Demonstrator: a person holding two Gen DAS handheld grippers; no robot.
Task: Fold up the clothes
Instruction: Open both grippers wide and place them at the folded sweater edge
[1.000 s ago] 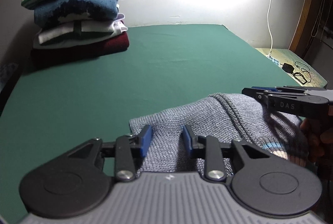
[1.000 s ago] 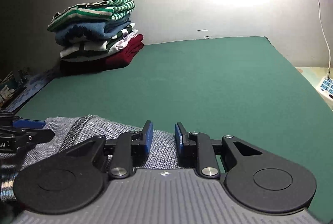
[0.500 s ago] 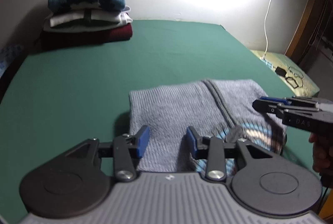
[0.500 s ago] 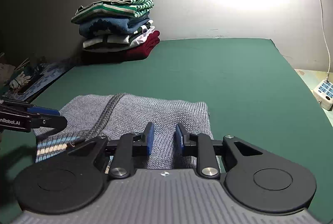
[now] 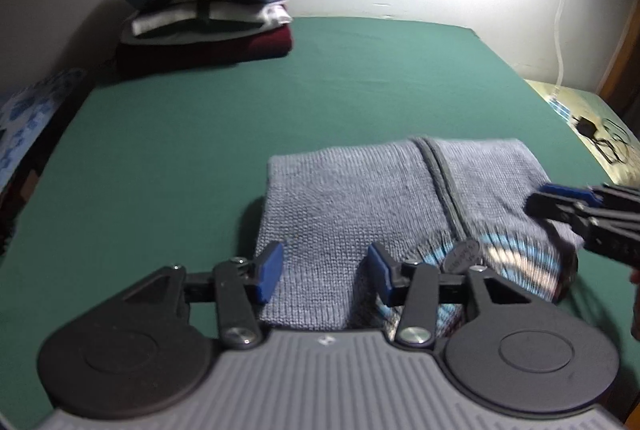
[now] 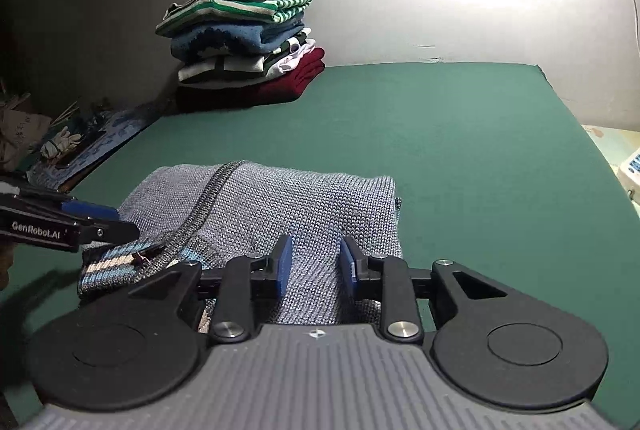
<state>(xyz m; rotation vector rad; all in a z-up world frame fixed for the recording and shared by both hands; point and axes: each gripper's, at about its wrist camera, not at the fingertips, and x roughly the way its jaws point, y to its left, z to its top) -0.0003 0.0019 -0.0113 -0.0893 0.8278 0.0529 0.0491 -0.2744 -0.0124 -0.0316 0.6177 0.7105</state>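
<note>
I am holding my left tongs (image 5: pixel 322 272) over the near edge of the folded grey sweater (image 5: pixel 360 206). Their jaws are opening, the blue pads (image 5: pixel 270 270) standing well apart with the knit lying beneath and between them; the pads are not pressing on it, so these tongs are gripping nothing.

I am holding my right tongs (image 6: pixel 315 265) over the sweater (image 6: pixel 280 206) too, towards its other side. Their jaws are also opening, though the gap is narrower than on the left. The knit is showing between the pads (image 6: pixel 282 264), but they are not pinching it.

The sweater is lying flat on the green surface (image 5: pixel 200 134), folded into a rough rectangle near me. A dark zip band (image 5: pixel 444 190) is running down it, and a striped hem (image 5: pixel 516 262) in blue and white is sitting at the near corner, blurred in the left view. In the left view my right tongs (image 5: pixel 560 208) are coming in from the right edge just over that corner; in the right view my left tongs (image 6: pixel 100 220) are coming in from the left, just above the stripes (image 6: pixel 108 266).

A stack (image 6: pixel 244 50) of folded clothes is sitting at the far left corner of the surface (image 6: pixel 460 134), against the wall and well apart from the sweater, with a green striped piece on top and a dark red one at the bottom.
</note>
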